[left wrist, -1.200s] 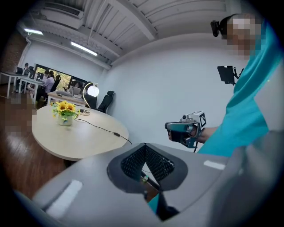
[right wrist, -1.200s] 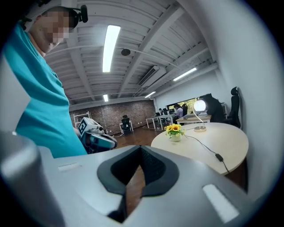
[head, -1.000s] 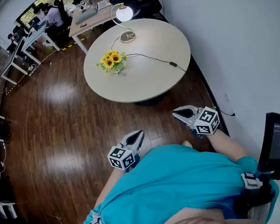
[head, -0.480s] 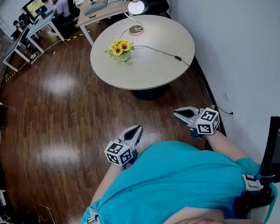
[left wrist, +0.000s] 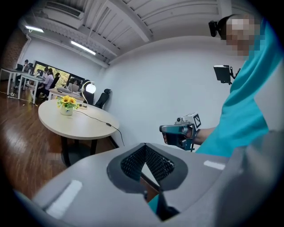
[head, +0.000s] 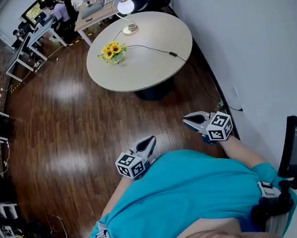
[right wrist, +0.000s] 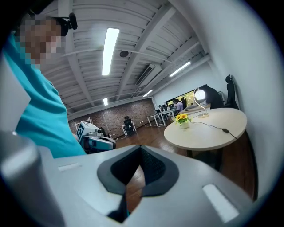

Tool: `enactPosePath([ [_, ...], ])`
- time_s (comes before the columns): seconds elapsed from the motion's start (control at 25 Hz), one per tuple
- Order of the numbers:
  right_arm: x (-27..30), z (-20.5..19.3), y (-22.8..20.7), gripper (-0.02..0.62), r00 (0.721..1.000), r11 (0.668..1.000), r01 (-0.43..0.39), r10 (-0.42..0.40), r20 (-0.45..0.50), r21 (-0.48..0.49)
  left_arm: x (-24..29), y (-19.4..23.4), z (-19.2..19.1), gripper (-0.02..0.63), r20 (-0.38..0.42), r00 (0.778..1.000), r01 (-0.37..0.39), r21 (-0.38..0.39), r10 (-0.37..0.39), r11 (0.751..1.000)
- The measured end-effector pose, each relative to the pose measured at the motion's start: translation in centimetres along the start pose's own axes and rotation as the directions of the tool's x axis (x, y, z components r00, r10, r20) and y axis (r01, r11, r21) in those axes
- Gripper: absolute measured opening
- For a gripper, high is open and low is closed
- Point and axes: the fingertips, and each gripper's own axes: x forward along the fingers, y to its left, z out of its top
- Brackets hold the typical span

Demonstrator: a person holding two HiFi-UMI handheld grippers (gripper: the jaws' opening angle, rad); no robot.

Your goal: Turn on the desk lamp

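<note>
Shift: since half a second ago the round beige table has slid leftward in the head view; both grippers hang at waist height as before.
Left gripper: over the dark wooden floor, jaws closed tip to tip, nothing between them.
Yellow sunflowers in a small pot: on the table's left part.
Curved-neck desk lamp with a round base: at the table's far edge, well apart from both grippers, head glowing white.
Black cord: runs from the lamp base across the table.
Right gripper: near the white wall, jaws closed and empty.
</note>
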Motion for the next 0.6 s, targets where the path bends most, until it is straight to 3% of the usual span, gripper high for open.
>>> enactPosePath([
  [0.32,3.1,-0.8,3.6,0.002,1.0,1.0,0.019,-0.019,-0.017,-0.006,-3.2,0.7,-0.8,0.023,0.0,0.999,0.043,0.006,-0.043,0.999],
  [0.6,12.3,-1.7,11.6,0.002,0.997,0.997,0.07,-0.07,-0.023,0.029,-15.3,4.6,-0.9,0.023,0.032,0.997,0.069,0.006,-0.069,0.998],
])
